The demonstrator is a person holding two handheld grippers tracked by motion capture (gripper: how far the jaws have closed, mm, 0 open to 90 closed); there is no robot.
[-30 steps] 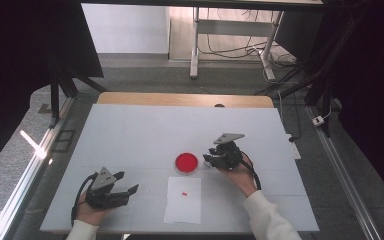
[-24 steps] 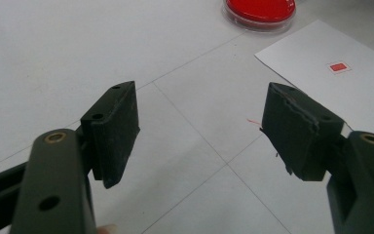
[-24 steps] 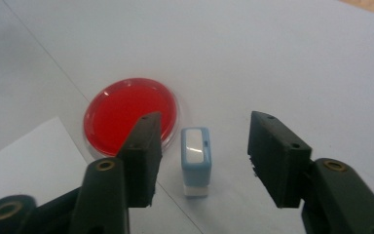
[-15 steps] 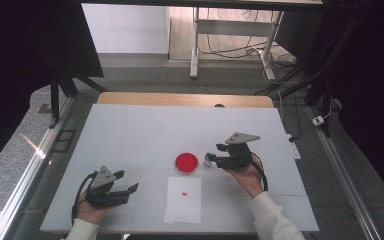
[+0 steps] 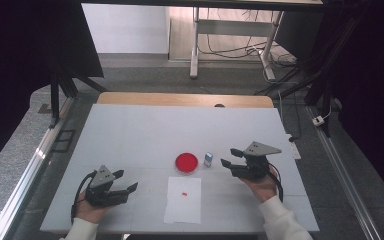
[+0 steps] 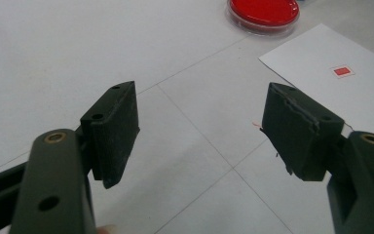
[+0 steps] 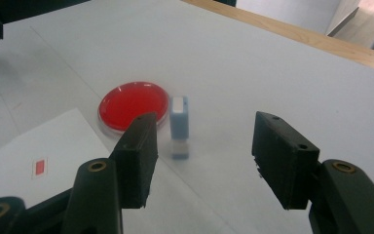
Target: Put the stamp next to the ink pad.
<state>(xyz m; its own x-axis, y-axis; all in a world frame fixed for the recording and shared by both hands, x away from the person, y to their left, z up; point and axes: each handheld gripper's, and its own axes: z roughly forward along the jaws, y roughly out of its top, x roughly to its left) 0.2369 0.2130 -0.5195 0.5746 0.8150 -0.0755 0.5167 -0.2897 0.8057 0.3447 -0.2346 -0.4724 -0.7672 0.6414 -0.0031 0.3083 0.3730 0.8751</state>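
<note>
On the white tabletop [image 5: 145, 135] a small pale-blue block [image 5: 208, 159] stands upright, just beside the red dish [image 5: 186, 162] on that dish's right in the high view, the two close together though contact cannot be judged. The right gripper [image 5: 231, 159] sits a little to the right of the block, apart from it, with its jaws pointing toward it; they have just been opening and now stand released, with nothing between them. In the right gripper view the block [image 7: 179, 119] rises beyond the gap of the jaws, nearer the left jaw, and the red dish [image 7: 133, 105] lies just behind that jaw. A white sheet of paper [image 5: 183, 200] lies flat in front of the dish on the person's side, carrying a small red rectangle [image 5: 184, 193] near its upper middle. The left gripper [image 5: 126, 182] rests low at the near left of the tabletop, held in the person's left hand [image 5: 91, 212], well apart from the block; its jaws are spread wide and grasp nothing. In the left gripper view only bare tabletop shows between them, with the paper's corner [image 6: 321, 63] and the dish [image 6: 263, 12] farther off.
</note>
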